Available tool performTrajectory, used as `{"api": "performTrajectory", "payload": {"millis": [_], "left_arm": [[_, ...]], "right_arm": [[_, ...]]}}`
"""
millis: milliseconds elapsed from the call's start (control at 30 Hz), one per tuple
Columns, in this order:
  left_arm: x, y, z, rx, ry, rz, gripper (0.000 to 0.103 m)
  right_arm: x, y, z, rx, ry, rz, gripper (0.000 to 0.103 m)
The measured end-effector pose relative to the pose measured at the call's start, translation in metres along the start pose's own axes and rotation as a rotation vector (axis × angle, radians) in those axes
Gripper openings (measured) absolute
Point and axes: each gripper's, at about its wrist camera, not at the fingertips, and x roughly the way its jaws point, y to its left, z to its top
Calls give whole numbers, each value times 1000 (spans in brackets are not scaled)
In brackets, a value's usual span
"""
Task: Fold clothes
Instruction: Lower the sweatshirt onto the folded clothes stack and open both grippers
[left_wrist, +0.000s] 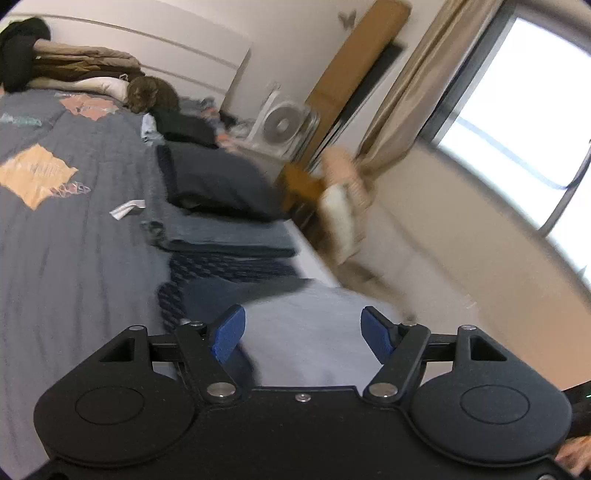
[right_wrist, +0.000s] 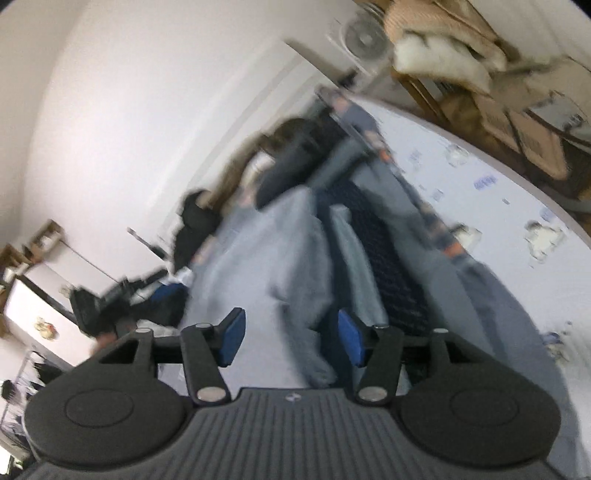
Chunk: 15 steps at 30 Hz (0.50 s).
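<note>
A bed (left_wrist: 66, 266) covered by a grey quilt with orange patches fills the left wrist view. Along its right edge lies a row of folded clothes (left_wrist: 229, 236): a dark navy piece, a blue piece and a patterned navy one. A tabby cat (left_wrist: 147, 94) sits near the pillows, and a white fan (left_wrist: 282, 123) stands beyond. The left gripper (left_wrist: 303, 332) hovers over pale blue fabric (left_wrist: 306, 325), fingers spread apart and holding nothing. The right gripper (right_wrist: 291, 338), blurred, is likewise parted over a rumpled light-blue garment (right_wrist: 280, 258).

Right claw (right_wrist: 291, 338), spread wide, above blurred grey cloth (right_wrist: 266, 251).
</note>
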Motion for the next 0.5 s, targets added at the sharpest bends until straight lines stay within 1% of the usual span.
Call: {"api": "performTrajectory", "payload": {"millis": [100, 200, 267, 333, 400, 500], "left_arm": [[-26, -19, -27, -70, -59, -91, 68], [-40, -36, -58, -156, -54, -187, 68], [-43, -47, -78, -175, -33, -221, 68], [-39, -55, -94, -180, -7, -227, 68], [-34, -59, -109, -204, 21, -217, 68], [-32, -68, -127, -232, 31, -185, 68]], "right_arm": [[10, 11, -7, 1, 15, 47, 59], [20, 22, -14, 3, 31, 95, 60], [26, 29, -19, -16, 43, 114, 60], [33, 33, -23, -37, 54, 115, 60], [38, 31, -25, -43, 67, 100, 60], [37, 26, -31, -28, 93, 30, 60]]}}
